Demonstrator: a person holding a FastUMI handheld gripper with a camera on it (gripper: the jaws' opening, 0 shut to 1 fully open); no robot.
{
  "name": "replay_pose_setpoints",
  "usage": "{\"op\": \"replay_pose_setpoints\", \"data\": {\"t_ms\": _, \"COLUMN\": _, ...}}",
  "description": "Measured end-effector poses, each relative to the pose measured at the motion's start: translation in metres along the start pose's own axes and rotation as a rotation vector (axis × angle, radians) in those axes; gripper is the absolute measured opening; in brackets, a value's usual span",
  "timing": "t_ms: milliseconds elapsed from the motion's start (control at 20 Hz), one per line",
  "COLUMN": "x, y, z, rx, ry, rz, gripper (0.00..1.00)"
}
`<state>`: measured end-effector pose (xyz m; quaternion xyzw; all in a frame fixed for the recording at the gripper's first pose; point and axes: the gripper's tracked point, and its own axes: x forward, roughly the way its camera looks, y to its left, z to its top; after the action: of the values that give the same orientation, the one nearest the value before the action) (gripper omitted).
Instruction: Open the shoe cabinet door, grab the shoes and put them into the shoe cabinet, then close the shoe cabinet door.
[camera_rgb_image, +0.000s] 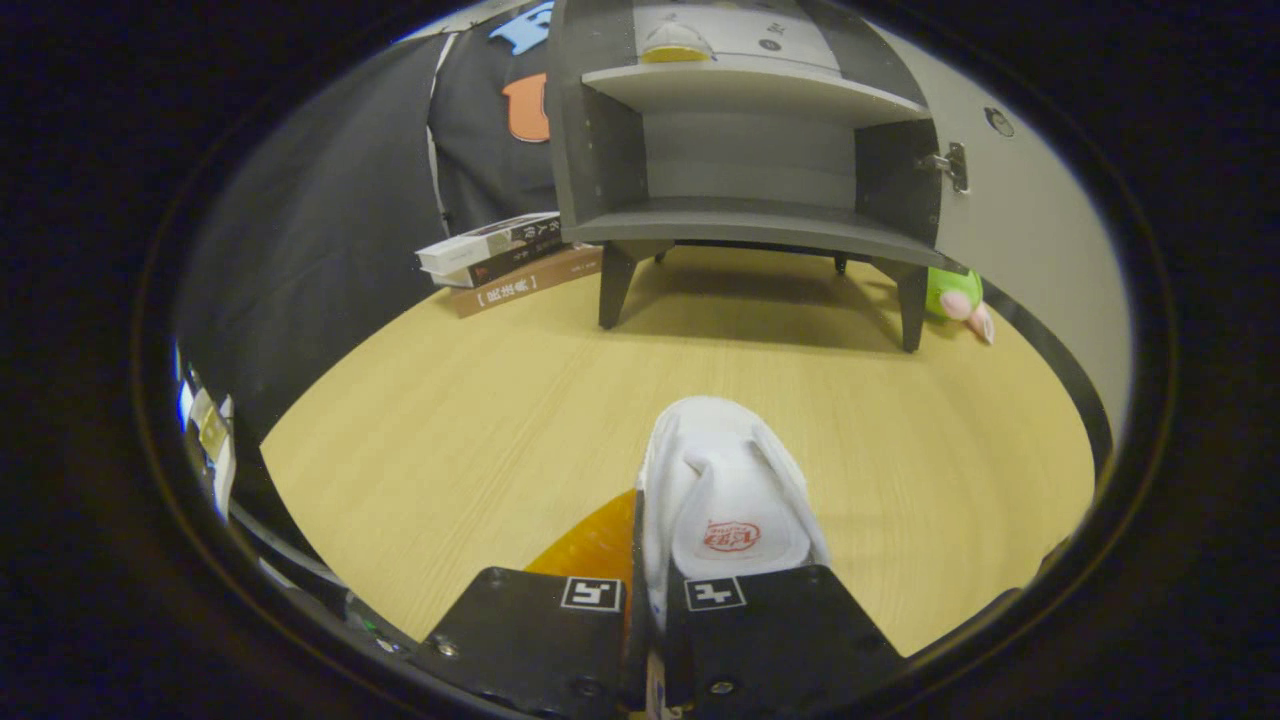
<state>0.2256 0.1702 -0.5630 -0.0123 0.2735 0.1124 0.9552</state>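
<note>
- Shoe (725, 500): a white slip-on, toe pointing ahead toward the cabinet, sits between the 2 fingers of the gripper (645, 610). The fingers are closed tight on its side wall near the heel, 1 finger outside the shoe and 1 inside the opening, with almost no gap left between them. Pinching the wall like this looks chosen because the shoe body is too wide to span.
- Whether the sole is on the table or lifted clear of it, I cannot tell; the faint shadow to its right suggests it may be slightly raised.
- An orange translucent thing (590, 545) shows just left of the shoe, beside the left finger; what it is cannot be made out.
- Table (450, 430), pale wood, stretches open between the shoe and the cabinet, so the path ahead looks unobstructed.
- Shoe cabinet (750, 225), grey, on short legs, stands well beyond the fingers. Its door (1030, 230) is swung wide to the right, hinge (950, 165) visible, so the opening step appears done. The lower shelf is bare and reads as the natural target.
- On top of the cabinet rests a small yellow-rimmed object (675, 45).
- A stack of 3 books (510, 262) lies left of the cabinet's leg; a green and pink plush toy (955, 300) lies by the right leg, under the door.
- Judgement: the carry stage is in hand; placing and closing remain.
</note>
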Motion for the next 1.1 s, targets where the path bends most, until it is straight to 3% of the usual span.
{"op": "replay_pose_setpoints", "data": {"t_ms": 250, "x": -0.034, "y": -0.011, "z": 0.057, "rx": -0.007, "ry": -0.082, "rz": -0.028, "gripper": 0.1}}
{"op": "replay_pose_setpoints", "data": {"t_ms": 800, "x": -0.113, "y": -0.068, "z": 0.255, "rx": -0.022, "ry": -0.296, "rz": -0.149, "gripper": 0.1}}
{"op": "replay_pose_setpoints", "data": {"t_ms": 1100, "x": -0.11, "y": -0.084, "z": 0.362, "rx": -0.042, "ry": -0.384, "rz": -0.188, "gripper": 0.1}}
